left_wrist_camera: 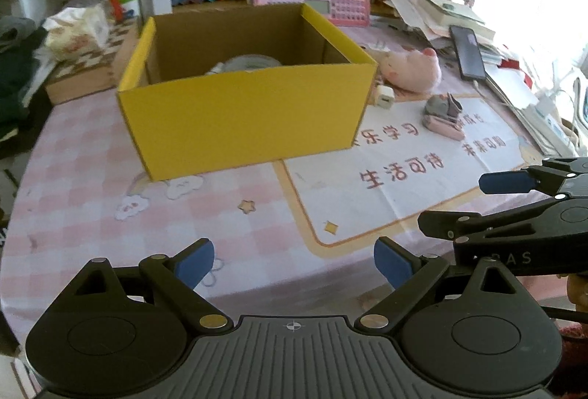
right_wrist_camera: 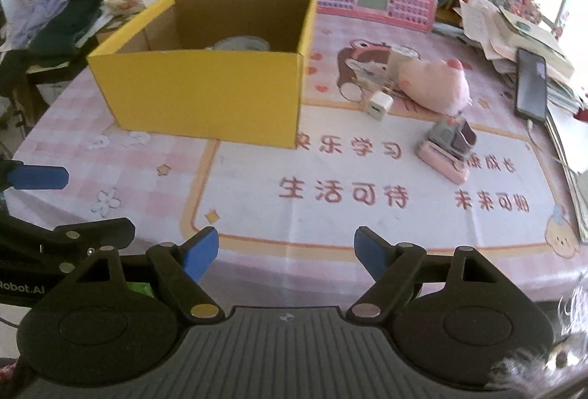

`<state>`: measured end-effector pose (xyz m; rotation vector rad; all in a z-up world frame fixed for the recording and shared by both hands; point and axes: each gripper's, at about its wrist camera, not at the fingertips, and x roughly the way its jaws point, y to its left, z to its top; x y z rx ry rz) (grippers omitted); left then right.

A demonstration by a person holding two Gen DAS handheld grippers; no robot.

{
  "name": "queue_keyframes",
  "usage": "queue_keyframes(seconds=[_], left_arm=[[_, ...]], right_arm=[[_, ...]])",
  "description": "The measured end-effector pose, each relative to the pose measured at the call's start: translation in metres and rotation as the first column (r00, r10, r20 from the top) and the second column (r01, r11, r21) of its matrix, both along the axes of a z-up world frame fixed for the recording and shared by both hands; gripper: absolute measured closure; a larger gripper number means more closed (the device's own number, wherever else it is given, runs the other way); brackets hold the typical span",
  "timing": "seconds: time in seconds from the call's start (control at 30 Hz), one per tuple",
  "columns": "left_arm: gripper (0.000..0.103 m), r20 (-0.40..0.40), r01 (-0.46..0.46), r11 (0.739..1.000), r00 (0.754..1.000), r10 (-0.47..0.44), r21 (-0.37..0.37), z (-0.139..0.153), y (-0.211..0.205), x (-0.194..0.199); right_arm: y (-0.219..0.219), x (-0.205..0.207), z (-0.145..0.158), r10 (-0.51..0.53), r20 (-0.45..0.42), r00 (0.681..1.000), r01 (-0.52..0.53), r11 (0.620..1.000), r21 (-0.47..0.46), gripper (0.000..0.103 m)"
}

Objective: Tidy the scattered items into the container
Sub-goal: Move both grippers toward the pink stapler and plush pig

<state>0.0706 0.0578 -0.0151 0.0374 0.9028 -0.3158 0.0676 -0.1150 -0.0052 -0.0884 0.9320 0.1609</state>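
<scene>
Both hand-held grippers, left (left_wrist_camera: 294,264) and right (right_wrist_camera: 286,252), hover with jaws spread wide and nothing in them, in front of the yellow box (right_wrist_camera: 198,93) on the table (right_wrist_camera: 147,178), with the charger (right_wrist_camera: 378,106), pink plush (right_wrist_camera: 435,86) and toy truck (right_wrist_camera: 446,149) scattered off to the box's right.

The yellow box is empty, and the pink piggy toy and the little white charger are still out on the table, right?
Not quite. The yellow box isn't empty: the right wrist view shows something round and whitish inside. The pink piggy toy and white charger are indeed still on the table.
</scene>
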Motion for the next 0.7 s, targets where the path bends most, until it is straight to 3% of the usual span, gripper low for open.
queue_keyframes(seconds=[0.37, 0.7], left_arm=[[0.007, -0.031, 0.056, 0.998, 0.998, -0.057, -0.024, -0.007, -0.025, 0.013], [0.007, -0.049, 0.062, 0.998, 0.997, -0.063, -0.024, -0.007, -0.058, 0.032]], right_arm=[[-0.028, 0.002, -0.006, -0.082, -0.021, 0.996, 0.082, 0.997, -0.016, 0.021], [-0.062, 0.02, -0.009, -0.093, -0.035, 0.995, 0.092, 0.996, -0.017, 0.021]])
